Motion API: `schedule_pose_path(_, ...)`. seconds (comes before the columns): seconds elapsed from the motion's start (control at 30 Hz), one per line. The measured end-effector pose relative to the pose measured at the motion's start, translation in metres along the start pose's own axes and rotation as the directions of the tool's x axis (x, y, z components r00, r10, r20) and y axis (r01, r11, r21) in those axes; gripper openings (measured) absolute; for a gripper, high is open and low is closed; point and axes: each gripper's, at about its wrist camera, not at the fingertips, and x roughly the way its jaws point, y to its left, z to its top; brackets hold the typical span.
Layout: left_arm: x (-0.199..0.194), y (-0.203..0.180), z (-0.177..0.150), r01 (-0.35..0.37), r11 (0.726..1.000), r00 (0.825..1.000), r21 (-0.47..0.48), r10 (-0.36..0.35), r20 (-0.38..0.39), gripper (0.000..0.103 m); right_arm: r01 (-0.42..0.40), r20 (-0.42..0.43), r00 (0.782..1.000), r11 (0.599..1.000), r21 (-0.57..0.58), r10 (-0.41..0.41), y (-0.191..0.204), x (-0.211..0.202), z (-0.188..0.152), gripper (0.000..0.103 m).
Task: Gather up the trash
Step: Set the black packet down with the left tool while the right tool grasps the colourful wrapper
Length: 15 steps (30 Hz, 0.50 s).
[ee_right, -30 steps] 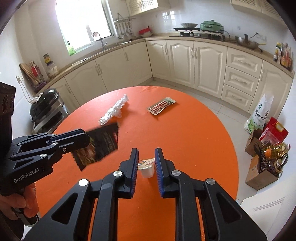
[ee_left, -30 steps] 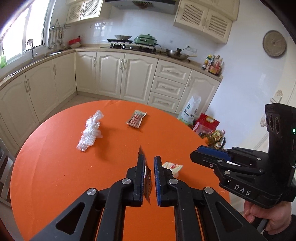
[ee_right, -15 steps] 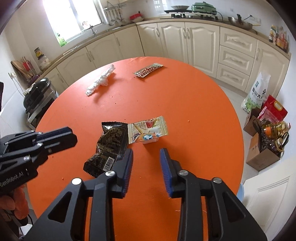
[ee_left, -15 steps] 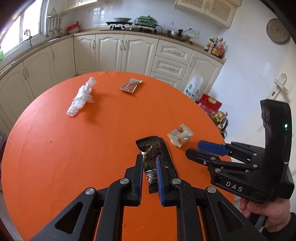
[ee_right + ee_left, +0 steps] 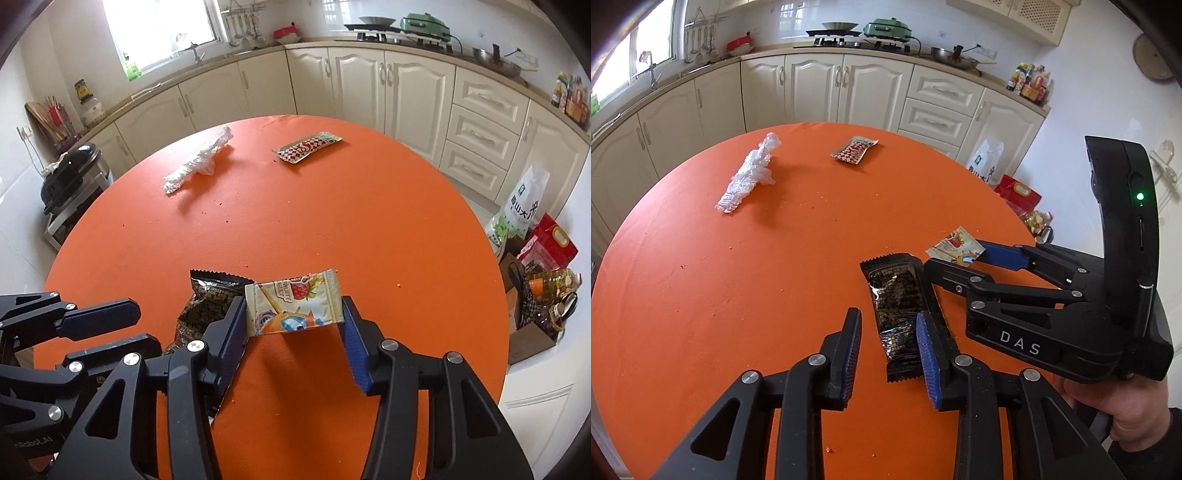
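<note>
- Now your left gripper tilts down over the round orange table, jaws opening, a little apart, the dark wrapper lying flat between the pads without being pressed.
- Your right gripper also slants down, jaws opening and moderately wide; the jelly packet sits between the blue pads, and you cannot tell whether they touch its edges.
- From the left wrist view, your right hand grips the handle at the lower right, the tool's fingers reaching over the packet's near edge.
- No bin or container shows on the table; all trash lies loose on it.
- Wrapper: black, glossy, crinkled foil with a zigzag top edge, long and narrow, just beside the packet.
- Packet: small, pale, printed with a strawberry, slightly curled.
- Far side: a crumpled clear plastic wad and a flat red-and-white checked sachet, well apart from each other and from both tools.
- Crumbs dot the matte tabletop.
</note>
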Motion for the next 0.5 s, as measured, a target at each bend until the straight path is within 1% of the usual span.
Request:
schedule_pose_path(0.03, 0.004, -0.003, 0.002, 0.002, 1.000, 1.000, 0.005, -0.002, -0.003, 0.035, 0.005, 0.007, 1.000, 1.000, -0.003, -0.005, -0.001, -0.002, -0.001, 0.050)
schedule_pose_path(0.13, 0.013, -0.016, 0.004, 0.009, 1.000, 1.000, 0.028, -0.009, -0.017, 0.041, 0.005, 0.028, 1.000, 1.000, 0.029, -0.006, -0.010, -0.012, -0.004, 0.050)
schedule_pose_path(0.23, 0.025, -0.029, 0.006, 0.009, 0.999, 1.000, 0.046, -0.008, -0.029, 0.043, 0.018, 0.050, 0.998, 0.996, 0.084, -0.022, -0.027, -0.026, -0.007, 0.050)
schedule_pose_path(0.3, 0.032, -0.037, 0.008, -0.015, 0.998, 1.000, 0.066, 0.017, -0.021, 0.045, 0.022, 0.054, 0.998, 0.994, 0.103, -0.028, -0.036, -0.033, -0.008, 0.050)
schedule_pose_path(0.33, 0.036, -0.038, 0.009, -0.024, 0.997, 1.000, 0.074, 0.025, -0.016, 0.043, 0.024, 0.055, 0.998, 0.994, 0.109, -0.030, -0.039, -0.035, -0.009, 0.050)
schedule_pose_path(0.4, 0.041, -0.037, 0.011, -0.017, 0.998, 1.000, 0.058, 0.018, -0.012, 0.039, 0.020, 0.058, 0.998, 0.992, 0.124, -0.027, -0.044, -0.040, -0.010, 0.050)
schedule_pose_path(0.43, 0.042, -0.036, 0.011, -0.006, 0.999, 1.000, 0.051, 0.007, -0.009, 0.029, 0.018, 0.063, 0.998, 0.991, 0.131, -0.027, -0.047, -0.043, -0.010, 0.050)
schedule_pose_path(0.47, 0.044, -0.035, 0.011, 0.007, 0.999, 1.000, 0.046, -0.007, -0.015, 0.015, 0.018, 0.066, 0.997, 0.991, 0.135, -0.027, -0.048, -0.045, -0.011, 0.050)
schedule_pose_path(0.5, 0.045, -0.034, 0.010, 0.033, 0.999, 0.999, 0.037, -0.032, -0.019, 0.009, 0.016, 0.068, 0.997, 0.991, 0.136, -0.026, -0.049, -0.047, -0.011, 0.050)
